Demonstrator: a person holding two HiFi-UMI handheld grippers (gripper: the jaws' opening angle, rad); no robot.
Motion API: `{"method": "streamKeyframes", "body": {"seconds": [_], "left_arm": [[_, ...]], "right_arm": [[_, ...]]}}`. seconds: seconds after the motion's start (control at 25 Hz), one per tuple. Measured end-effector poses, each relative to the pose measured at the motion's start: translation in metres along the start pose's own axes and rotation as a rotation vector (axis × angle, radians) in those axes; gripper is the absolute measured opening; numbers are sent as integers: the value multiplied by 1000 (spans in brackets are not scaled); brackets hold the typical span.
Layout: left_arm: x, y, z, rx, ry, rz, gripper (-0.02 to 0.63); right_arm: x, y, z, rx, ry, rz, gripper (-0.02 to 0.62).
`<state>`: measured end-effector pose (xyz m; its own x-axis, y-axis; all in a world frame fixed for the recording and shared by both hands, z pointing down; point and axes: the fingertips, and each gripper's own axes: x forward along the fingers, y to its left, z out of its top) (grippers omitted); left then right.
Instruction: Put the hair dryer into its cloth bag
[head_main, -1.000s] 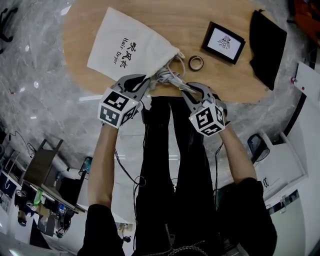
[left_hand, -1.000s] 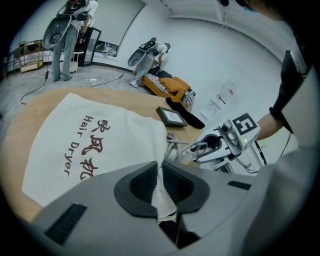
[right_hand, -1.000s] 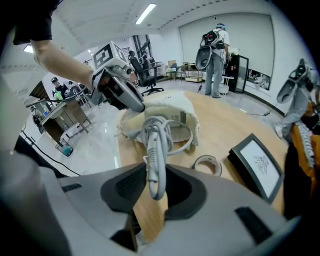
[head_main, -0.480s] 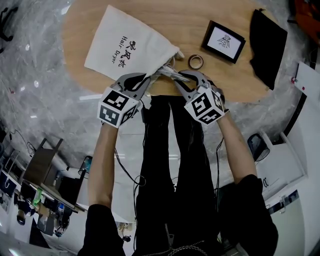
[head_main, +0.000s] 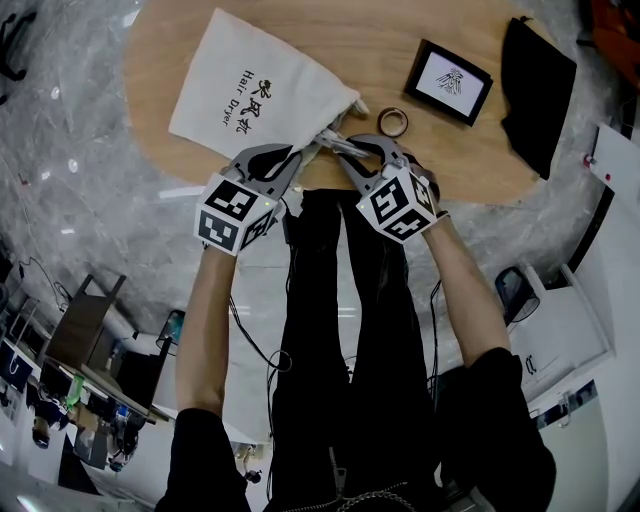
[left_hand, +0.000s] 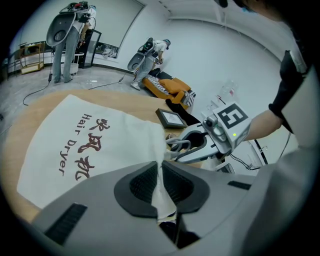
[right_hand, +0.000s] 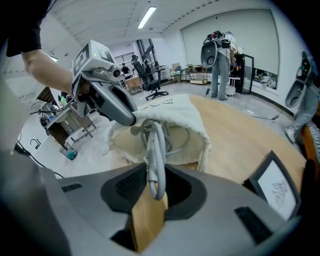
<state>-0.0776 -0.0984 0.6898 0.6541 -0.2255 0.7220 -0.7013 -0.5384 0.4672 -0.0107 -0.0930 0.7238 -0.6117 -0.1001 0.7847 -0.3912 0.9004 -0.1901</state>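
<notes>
wooden table (head_main: 400, 30) carries a white bag (head_main: 250, 95) lying flat, mouth toward us. near the mouth we see a ring (head_main: 392, 123), a frame (head_main: 448, 84), and black cloth (head_main: 538, 95) at the edge. left gripper (left_hand: 160, 184) pinches the bag's rim. right gripper (right_hand: 155, 187) clamps the grey cord (right_hand: 154, 150) running into the mouth. dryer itself hidden. pale glossy floor (head_main: 60, 180) around.

Matt off-white woven cloth bag (head_main: 250, 90), smooth grey plastic-sheathed cord (right_hand: 154, 150), smooth pale wood tabletop (head_main: 400, 30)
</notes>
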Motion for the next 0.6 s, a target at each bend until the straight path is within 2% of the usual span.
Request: {"method": "streamKeyframes", "body": {"seconds": [0.32,0.6], "left_arm": [[2,-1,6,3,-19,3,36],[-2,-5,14,15,-37,-10,37]], "right_arm": [[11,-4,4,0,-5,-4,104],[27,-8,29,3,-32,-11,106]]}}
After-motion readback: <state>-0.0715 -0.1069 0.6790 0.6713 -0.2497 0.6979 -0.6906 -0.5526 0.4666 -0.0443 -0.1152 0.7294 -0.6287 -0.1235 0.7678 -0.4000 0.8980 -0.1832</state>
